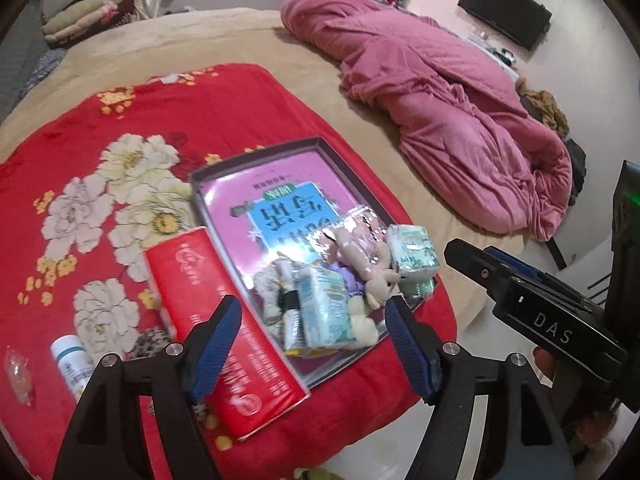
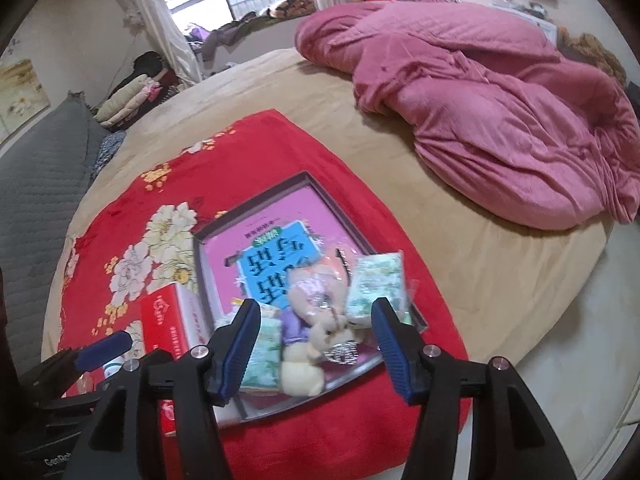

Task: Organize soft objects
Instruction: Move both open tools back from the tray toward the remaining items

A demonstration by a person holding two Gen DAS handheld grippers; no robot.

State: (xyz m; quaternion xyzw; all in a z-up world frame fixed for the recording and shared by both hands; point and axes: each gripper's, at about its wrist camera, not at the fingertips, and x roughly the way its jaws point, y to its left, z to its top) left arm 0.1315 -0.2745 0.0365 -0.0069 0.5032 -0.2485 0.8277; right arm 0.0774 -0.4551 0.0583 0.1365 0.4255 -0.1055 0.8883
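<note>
A shallow grey tray [image 1: 256, 156] with a pink printed bottom lies on a red floral blanket [image 1: 100, 184]. At its near end sit a beige plush toy [image 1: 372, 264], green-white tissue packets [image 1: 326, 312] and a rolled patterned cloth [image 1: 276, 296]. My left gripper [image 1: 314, 308] hovers open above that pile, holding nothing. In the right wrist view the same plush toy [image 2: 316, 320] and a tissue packet [image 2: 374, 284] lie in the tray [image 2: 248, 204] below my right gripper [image 2: 317, 306], which is open and empty too. The two grippers hang side by side.
A red tissue box [image 1: 224, 340] lies against the tray's left side. A white bottle [image 1: 70, 356] and a wrapped candy [image 1: 16, 376] rest on the blanket's near left. A bunched pink duvet [image 1: 460, 120] covers the bed's far right. Floor shows past the bed's near edge.
</note>
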